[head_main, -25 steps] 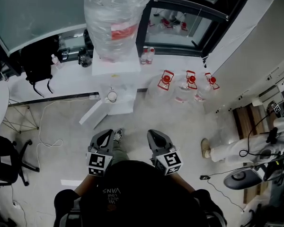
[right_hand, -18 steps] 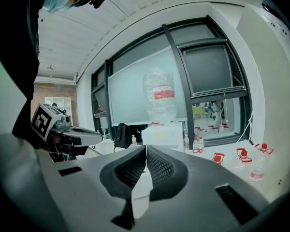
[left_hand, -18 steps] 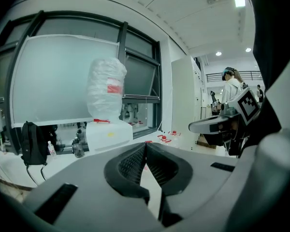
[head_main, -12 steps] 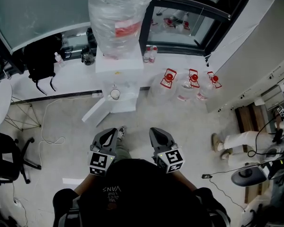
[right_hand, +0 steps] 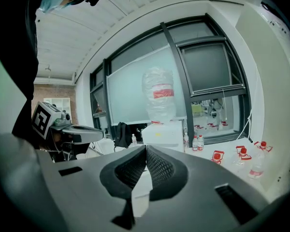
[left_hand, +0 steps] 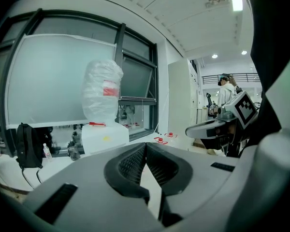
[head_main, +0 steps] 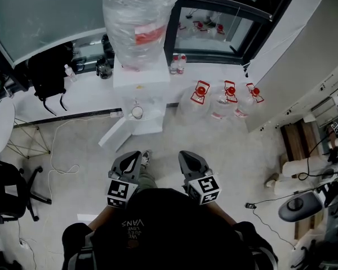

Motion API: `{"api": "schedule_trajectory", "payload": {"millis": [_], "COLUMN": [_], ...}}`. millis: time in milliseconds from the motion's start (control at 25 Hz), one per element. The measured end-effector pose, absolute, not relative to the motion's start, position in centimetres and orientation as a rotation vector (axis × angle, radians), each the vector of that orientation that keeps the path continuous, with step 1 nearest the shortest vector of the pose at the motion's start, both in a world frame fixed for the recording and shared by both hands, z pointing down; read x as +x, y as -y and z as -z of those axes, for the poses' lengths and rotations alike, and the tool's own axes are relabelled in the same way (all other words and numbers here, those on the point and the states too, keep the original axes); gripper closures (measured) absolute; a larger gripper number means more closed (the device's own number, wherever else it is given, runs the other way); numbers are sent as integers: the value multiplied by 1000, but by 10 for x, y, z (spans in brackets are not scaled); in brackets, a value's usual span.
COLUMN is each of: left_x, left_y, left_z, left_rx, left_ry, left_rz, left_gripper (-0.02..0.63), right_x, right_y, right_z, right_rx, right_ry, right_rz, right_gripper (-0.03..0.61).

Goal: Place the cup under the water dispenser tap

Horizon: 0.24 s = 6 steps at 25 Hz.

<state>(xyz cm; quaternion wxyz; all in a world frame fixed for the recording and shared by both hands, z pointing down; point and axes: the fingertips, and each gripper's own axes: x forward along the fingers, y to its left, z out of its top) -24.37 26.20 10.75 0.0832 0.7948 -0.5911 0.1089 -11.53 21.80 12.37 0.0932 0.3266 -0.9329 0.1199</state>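
White and round from above, the cup (head_main: 137,112) sits in the front recess of the water dispenser (head_main: 141,79). I cannot make out the tap over it from the head view. On top of the dispenser stands a big bottle (head_main: 138,18) wrapped in clear plastic with a red label.

A white panel (head_main: 114,134) leans out across the floor (head_main: 214,145) from the dispenser's foot, toward 7 o'clock. At the dispenser's 3 o'clock three clear jugs (head_main: 225,101) with red caps stand in a row on the floor. Small bottles (head_main: 177,64) stand on the window ledge at its 1 o'clock. A black backpack (head_main: 48,72) rests at its 9 o'clock, with a pale cable (head_main: 55,151) looping over the floor below it.

Both tools are well apart from the cup, which lies at about 12 o'clock from them. My left hand-held gripper (head_main: 132,161) is closed tip to tip with nothing between the ribbed pads. Its own view shows the same (left_hand: 145,146), with the dispenser ahead at 11 o'clock. My right hand-held gripper (head_main: 187,161) is likewise pressed together and empty (right_hand: 146,149), and it faces the dispenser at 12 o'clock. The two are held side by side, just in front of the operator's body, and a shoe (head_main: 145,158) shows between them.

At 3 o'clock near the frame edge a person in white (head_main: 304,170) stands by some equipment. A black office chair (head_main: 8,190) sits at 9 o'clock.
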Motion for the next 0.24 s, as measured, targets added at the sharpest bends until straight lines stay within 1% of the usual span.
{"api": "schedule_trajectory", "payload": {"millis": [240], "left_x": [-241], "left_y": [-261], "left_z": [-104], "left_rx": [2376], "left_ry": [1756], "left_rz": [-312], "left_gripper": [595], "right_x": [-117], "right_y": [-220], "right_z": [-123], "right_rx": [945], "right_ry": [2766], "right_rz": [-350], "right_gripper": [535]}}
